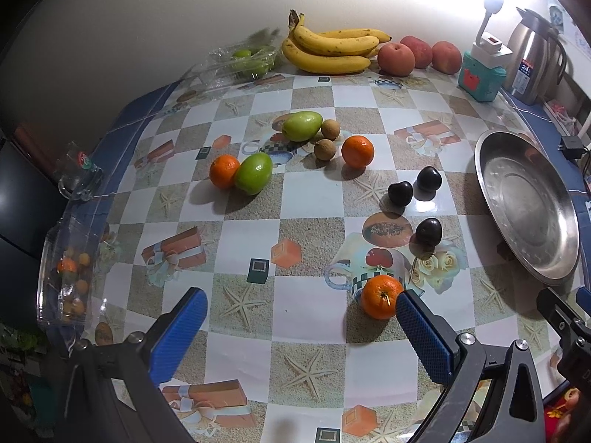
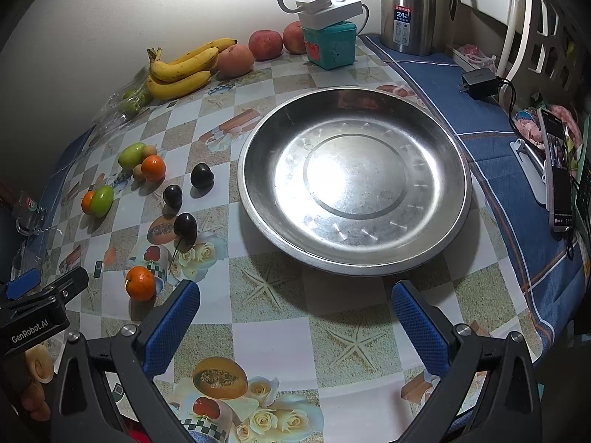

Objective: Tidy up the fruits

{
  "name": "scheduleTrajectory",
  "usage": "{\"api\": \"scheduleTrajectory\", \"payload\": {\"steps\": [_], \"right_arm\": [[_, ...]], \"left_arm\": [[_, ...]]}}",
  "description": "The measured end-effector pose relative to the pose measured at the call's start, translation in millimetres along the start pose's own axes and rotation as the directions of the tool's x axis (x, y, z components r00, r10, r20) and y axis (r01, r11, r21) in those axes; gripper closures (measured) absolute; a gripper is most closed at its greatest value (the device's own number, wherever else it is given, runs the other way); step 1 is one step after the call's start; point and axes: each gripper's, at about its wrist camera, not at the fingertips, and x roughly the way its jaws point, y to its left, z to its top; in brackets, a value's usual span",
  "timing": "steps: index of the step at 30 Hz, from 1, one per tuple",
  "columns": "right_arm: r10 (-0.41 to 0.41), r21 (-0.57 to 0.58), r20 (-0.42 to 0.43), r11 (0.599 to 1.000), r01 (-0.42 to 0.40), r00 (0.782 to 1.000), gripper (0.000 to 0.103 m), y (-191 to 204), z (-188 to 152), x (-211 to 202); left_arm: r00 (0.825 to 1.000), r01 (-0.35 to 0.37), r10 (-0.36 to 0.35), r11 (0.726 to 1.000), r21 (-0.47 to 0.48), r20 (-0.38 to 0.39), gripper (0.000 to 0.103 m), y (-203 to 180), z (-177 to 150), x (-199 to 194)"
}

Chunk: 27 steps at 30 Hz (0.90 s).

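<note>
Fruits scattered loose over the checked tablecloth (image 1: 306,306), none in the steel plate (image 2: 354,181) near the right edge. Nearest orange (image 1: 381,296) just beside the right pad of the left gripper (image 1: 301,319), fingers wide apart, holding nothing. Three dark plums (image 1: 428,232) between that orange and the plate. Two more oranges (image 1: 357,151), two green fruits (image 1: 254,172) and two small brown fruits (image 1: 325,148) clustered mid-table. Bananas (image 1: 332,50) and peaches (image 1: 397,58) along the far edge by the wall. Right gripper (image 2: 295,321) hovering before the plate's near rim, fingers spread, empty.
</note>
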Motion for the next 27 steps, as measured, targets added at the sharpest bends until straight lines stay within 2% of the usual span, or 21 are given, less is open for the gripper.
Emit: {"api": "scheduleTrajectory", "payload": {"steps": [27], "right_arm": [[0.000,0.019,-0.020,1.000,0.001,1.000,0.000,-3.4,-1.5,3.8]], "left_arm": [[1.000,0.017,-0.018,1.000,-0.016,-0.022,0.000,3.2,-1.2,4.7]]}}
